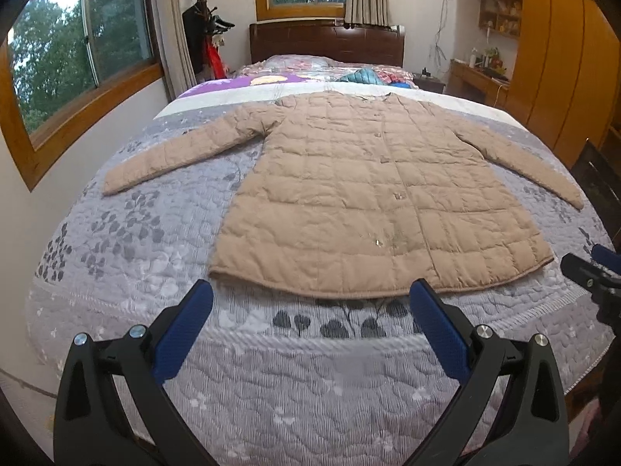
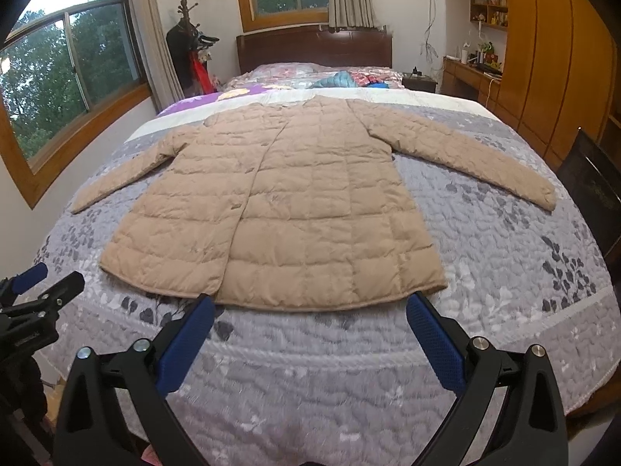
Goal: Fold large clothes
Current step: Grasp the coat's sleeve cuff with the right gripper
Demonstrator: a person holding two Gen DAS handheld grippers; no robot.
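Both grippers hang over the foot of the bed, holding nothing. Left gripper (image 1: 310, 295): jaws spread wide, blue pads (image 1: 186, 326) apart, tips just short of the coat hem. Right gripper (image 2: 310, 303): likewise spread wide, its tips at the hem line near the coat's right bottom corner.

Beyond them, the quilted beige coat (image 1: 372, 194) lies flat and face up on the grey patterned bedspread (image 1: 128, 256), front closed, hem toward the cameras, collar toward the headboard (image 1: 326, 42), both sleeves spread outward.

Handling, as judged: the padded shell looks light, soft and puffy, with no stiffness; it should drape and sag when lifted, and the smooth fabric may slip. Recommended hold points are the hem corners or the sleeve cuffs (image 1: 112, 186), pinching through the full thickness of the edge rather than the surface layer alone.
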